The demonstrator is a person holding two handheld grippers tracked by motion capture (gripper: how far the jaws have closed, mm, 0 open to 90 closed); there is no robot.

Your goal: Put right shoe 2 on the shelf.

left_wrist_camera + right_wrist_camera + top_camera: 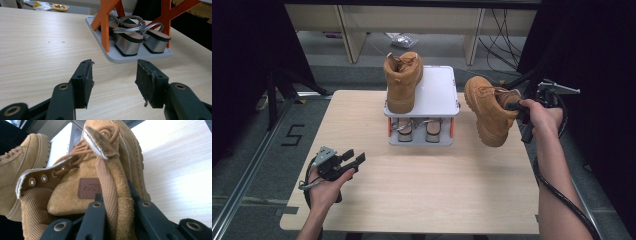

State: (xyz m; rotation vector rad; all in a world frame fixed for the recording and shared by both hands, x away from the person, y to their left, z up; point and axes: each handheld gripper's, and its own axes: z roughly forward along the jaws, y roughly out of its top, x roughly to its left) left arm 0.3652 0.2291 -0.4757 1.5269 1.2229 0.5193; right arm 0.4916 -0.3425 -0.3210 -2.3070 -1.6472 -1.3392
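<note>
A tan suede boot point(488, 110) hangs in the air above the table's right side, toe tipped down and left. My right gripper point(518, 106) is shut on the back of its collar; the right gripper view shows the boot's heel tab point(111, 195) squeezed between the two jaws. The matching boot point(402, 80) stands on the left half of a white two-level rack point(439, 90) at the table's far middle. My left gripper point(354, 157) rests low over the near left of the table, open and empty, its fingertips point(85, 80) pointing toward the rack's base point(117, 57).
A pair of silver-heeled sandals point(140, 41) sits on the rack's lower shelf between orange legs point(105, 22). The light wooden table point(422, 195) has bare room in front of the rack. Dark curtains and cables flank both sides; shelving legs stand beyond.
</note>
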